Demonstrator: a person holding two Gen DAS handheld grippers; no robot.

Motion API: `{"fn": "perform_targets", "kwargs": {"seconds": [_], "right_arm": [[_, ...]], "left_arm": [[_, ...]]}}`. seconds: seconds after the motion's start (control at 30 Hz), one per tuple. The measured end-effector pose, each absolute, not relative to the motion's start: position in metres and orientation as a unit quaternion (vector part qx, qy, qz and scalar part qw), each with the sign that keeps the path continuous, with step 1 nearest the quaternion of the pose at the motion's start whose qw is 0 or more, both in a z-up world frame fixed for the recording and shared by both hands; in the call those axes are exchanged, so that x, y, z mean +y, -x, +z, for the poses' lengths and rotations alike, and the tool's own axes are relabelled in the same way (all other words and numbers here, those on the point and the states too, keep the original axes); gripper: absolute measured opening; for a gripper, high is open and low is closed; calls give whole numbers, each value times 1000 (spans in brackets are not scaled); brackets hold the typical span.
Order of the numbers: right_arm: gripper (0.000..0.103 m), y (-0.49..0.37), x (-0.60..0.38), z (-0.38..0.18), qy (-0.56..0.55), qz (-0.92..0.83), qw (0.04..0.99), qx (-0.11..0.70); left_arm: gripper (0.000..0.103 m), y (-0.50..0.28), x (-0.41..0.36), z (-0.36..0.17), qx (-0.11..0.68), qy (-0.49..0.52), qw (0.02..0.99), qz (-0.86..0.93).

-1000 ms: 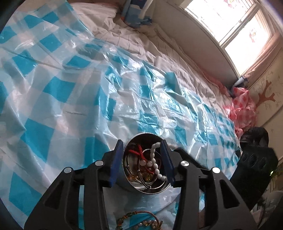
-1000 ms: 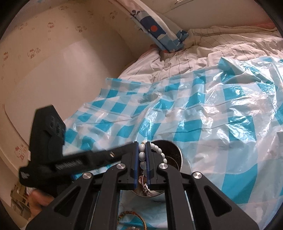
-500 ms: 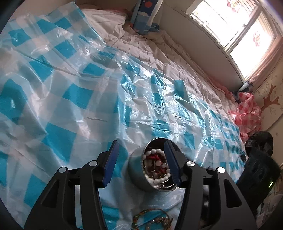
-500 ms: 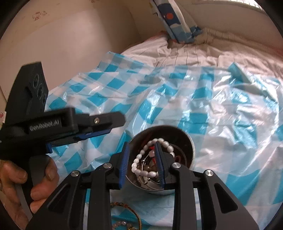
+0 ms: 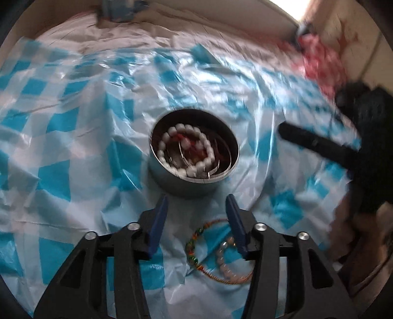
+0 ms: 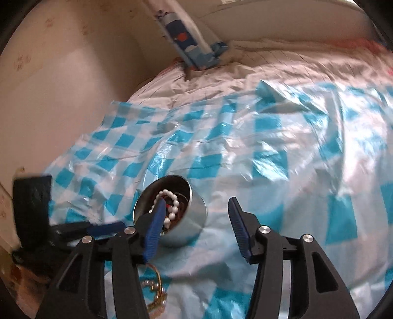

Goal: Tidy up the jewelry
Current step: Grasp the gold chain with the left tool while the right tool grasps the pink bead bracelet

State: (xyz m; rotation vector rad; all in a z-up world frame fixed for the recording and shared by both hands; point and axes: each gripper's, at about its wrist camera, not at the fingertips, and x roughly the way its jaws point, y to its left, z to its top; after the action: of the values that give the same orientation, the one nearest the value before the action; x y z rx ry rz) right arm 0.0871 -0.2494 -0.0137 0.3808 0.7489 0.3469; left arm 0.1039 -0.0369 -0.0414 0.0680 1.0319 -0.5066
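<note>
My white bead bracelet lies inside the metal tin mid-sheet; my right tongs have just spread apart, empty, and my left tongs stand apart, having just narrowed, above two bracelets

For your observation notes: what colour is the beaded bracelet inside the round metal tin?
White, clearest in the left wrist view.

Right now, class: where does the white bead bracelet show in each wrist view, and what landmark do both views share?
Left wrist: bracelet at centre, coiled inside the tin, beyond the claw tips.
Right wrist: bracelet lower left of centre, in the tin, partly behind the left blue finger.
Shared landmark: the blue pillow at the far edge.
</note>
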Motion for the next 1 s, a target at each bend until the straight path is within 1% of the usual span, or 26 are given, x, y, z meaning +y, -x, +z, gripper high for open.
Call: {"fn": "perform_targets", "kwargs": {"seconds": [0.03, 0.1, 0.23, 0.27, 0.33, 0.4, 0.5, 0.63, 0.83, 0.87, 0.9, 0.93, 0.97, 1.0], "right_arm": [[52, -83, -253, -15, -190, 166, 896, 364], [52, -71, -257, -18, -199, 166, 892, 371], [53, -47, -257, -27, -201, 171, 881, 393], [53, -42, -254, -30, -197, 173, 877, 402], [53, -33, -248, -33, -186, 178, 875, 410], [53, -24, -236, -36, -168, 192, 872, 419], [53, -16, -215, -41, -128, 206, 868, 433], [53, -14, -192, -46, -92, 226, 863, 443], [53, -10, -169, -55, -42, 225, 861, 453], [55, -10, -170, -55, -44, 228, 861, 453], [58, -8, -172, -54, -47, 230, 861, 452], [59, -8, -173, -53, -47, 228, 862, 451], [59, -8, -175, -54, -48, 225, 863, 450], [59, -9, -176, -55, -52, 225, 861, 452]], "left_arm": [[40, -102, -39, -44, 489, -46, 839, -236], [32, -99, -44, -49, 489, -73, 837, -234], [29, -94, -53, -58, 487, -110, 830, -247], [25, -93, -56, -61, 489, -121, 828, -248], [12, -92, -60, -66, 496, -139, 821, -246], [2, -91, -58, -65, 497, -139, 822, -242], [0, -94, -42, -57, 493, -107, 833, -227], [0, -97, -24, -47, 488, -70, 841, -222], [0, -100, -20, -46, 491, -59, 840, -225], [1, -100, -22, -46, 490, -60, 839, -228], [6, -99, -26, -48, 491, -63, 837, -233], [12, -98, -29, -50, 493, -67, 835, -237], [29, -98, -33, -53, 496, -73, 832, -237], [39, -98, -38, -58, 498, -85, 831, -232]]}}
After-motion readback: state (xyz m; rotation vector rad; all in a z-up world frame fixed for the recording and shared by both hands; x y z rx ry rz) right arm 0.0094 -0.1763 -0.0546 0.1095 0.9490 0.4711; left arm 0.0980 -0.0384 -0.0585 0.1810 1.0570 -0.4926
